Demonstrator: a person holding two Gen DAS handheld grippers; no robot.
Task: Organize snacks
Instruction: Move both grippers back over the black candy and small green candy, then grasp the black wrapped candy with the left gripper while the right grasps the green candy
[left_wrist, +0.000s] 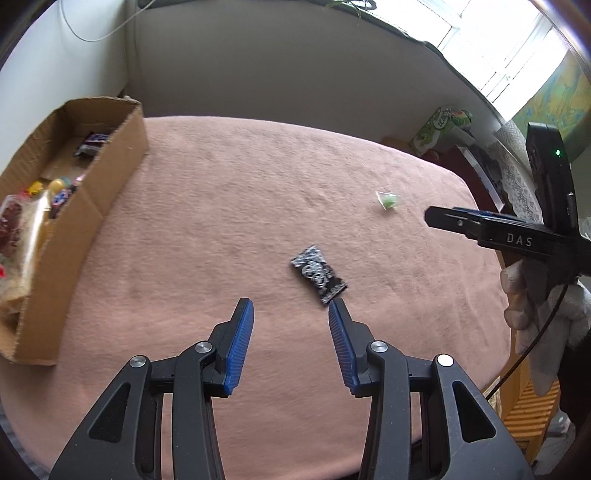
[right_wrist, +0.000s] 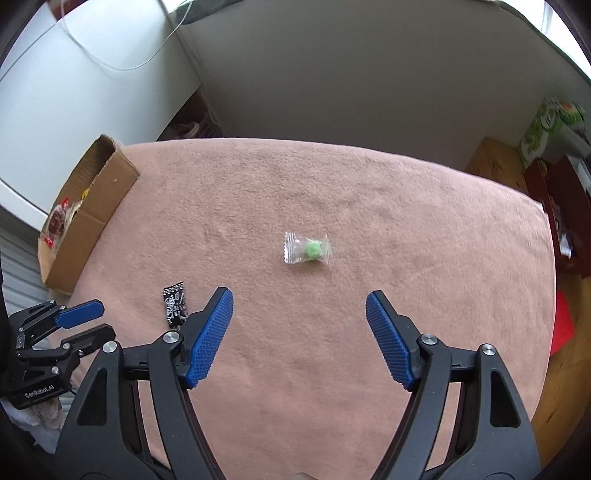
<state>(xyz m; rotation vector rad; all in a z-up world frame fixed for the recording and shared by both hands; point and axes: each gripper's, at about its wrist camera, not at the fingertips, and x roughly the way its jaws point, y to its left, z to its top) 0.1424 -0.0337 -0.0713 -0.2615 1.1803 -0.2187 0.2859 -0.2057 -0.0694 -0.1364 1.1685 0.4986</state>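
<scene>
Pink blanket (right_wrist: 332, 177); cardboard box (left_wrist: 110, 173): snacks (left_wrist: 22, 221); both tools (left_wrist: 291, 314) (right_wrist: 299, 306) apart, empty

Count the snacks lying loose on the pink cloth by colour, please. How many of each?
Black packet with white print: 1
Clear wrapper with a green sweet inside: 1
Total loose on the pink cloth: 2
More snacks sit in the brown cardboard box; those cannot be counted.

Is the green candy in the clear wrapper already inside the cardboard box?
No, the green candy lies on the pink cloth, well apart from the cardboard box at the table's left edge.
</scene>
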